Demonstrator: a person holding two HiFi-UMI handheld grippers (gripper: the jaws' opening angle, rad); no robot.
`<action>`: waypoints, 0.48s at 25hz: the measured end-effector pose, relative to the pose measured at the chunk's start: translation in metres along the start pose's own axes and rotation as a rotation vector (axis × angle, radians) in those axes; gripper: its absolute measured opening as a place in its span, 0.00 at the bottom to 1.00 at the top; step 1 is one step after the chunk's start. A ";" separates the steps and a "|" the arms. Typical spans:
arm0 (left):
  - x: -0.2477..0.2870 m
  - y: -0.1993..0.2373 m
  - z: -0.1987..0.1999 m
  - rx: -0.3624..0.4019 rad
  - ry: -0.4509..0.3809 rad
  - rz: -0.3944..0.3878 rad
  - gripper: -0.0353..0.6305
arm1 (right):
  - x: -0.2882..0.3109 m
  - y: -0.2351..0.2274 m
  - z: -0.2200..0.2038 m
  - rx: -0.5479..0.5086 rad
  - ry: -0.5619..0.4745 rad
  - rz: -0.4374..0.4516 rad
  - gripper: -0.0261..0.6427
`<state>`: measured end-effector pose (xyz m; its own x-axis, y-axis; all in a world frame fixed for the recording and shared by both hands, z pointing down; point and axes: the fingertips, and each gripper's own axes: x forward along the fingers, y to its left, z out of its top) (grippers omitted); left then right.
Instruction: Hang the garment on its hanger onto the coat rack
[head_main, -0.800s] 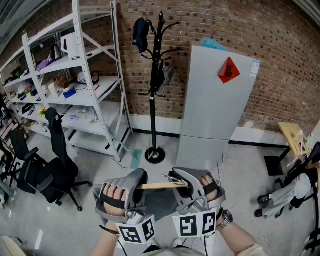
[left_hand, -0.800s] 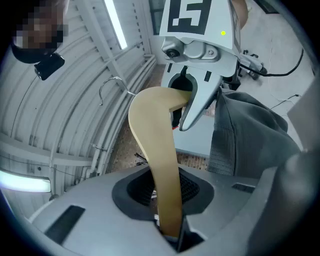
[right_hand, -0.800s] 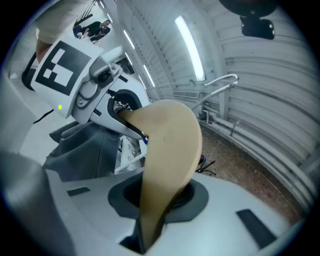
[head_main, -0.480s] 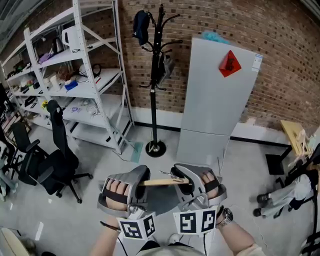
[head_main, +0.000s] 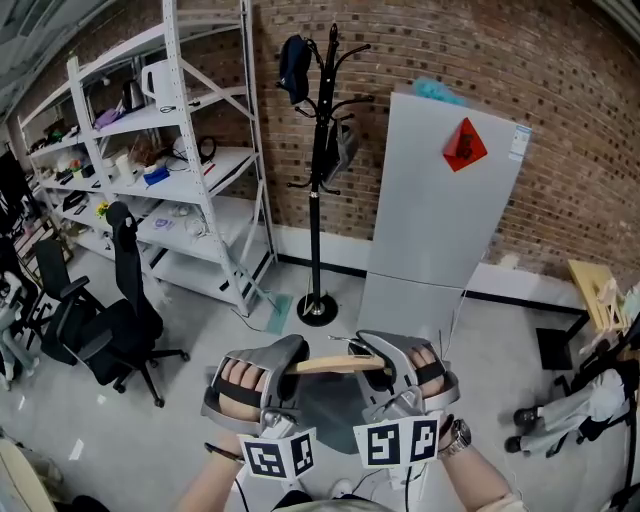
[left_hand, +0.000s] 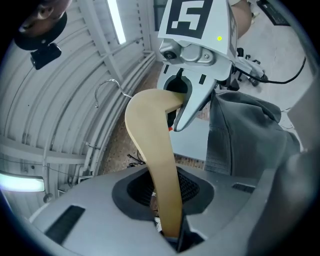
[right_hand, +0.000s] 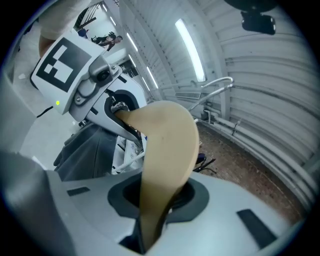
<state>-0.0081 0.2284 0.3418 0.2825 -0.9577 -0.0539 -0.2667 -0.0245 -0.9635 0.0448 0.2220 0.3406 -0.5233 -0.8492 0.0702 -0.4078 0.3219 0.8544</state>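
A wooden hanger (head_main: 335, 365) lies level between my two grippers low in the head view, with a grey garment (head_main: 330, 405) hanging under it. My left gripper (head_main: 288, 364) is shut on the hanger's left arm and my right gripper (head_main: 372, 362) on its right arm. In the left gripper view the wooden hanger (left_hand: 150, 150) rises from the left gripper (left_hand: 170, 235) toward its metal hook (left_hand: 107, 90), with the garment (left_hand: 245, 135) at the right. In the right gripper view the hanger (right_hand: 167, 160) runs up from the right gripper (right_hand: 145, 240) to the hook (right_hand: 215, 85). The black coat rack (head_main: 322, 150) stands ahead by the brick wall.
A dark bag (head_main: 294, 65) hangs on the rack's upper left peg. White shelving (head_main: 190, 170) full of small items stands to the left, and a tall grey cabinet (head_main: 440, 220) just right of the rack. A black office chair (head_main: 110, 330) is at lower left.
The head view has shifted, so the rack, shelving and cabinet sit slightly further right and lower. Both grippers keep the same hold on the hanger.
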 end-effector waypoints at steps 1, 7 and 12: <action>0.003 0.003 0.003 0.006 -0.003 -0.003 0.15 | 0.001 -0.004 -0.001 0.003 0.000 0.008 0.14; 0.012 0.047 0.028 0.050 -0.016 0.000 0.15 | -0.012 -0.048 0.015 -0.020 -0.023 -0.006 0.16; 0.015 0.080 0.035 0.088 0.011 0.003 0.15 | -0.012 -0.078 0.033 -0.027 -0.023 -0.004 0.16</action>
<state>0.0071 0.2218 0.2545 0.2714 -0.9609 -0.0544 -0.1851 0.0034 -0.9827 0.0583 0.2209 0.2562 -0.5394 -0.8402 0.0553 -0.3892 0.3071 0.8685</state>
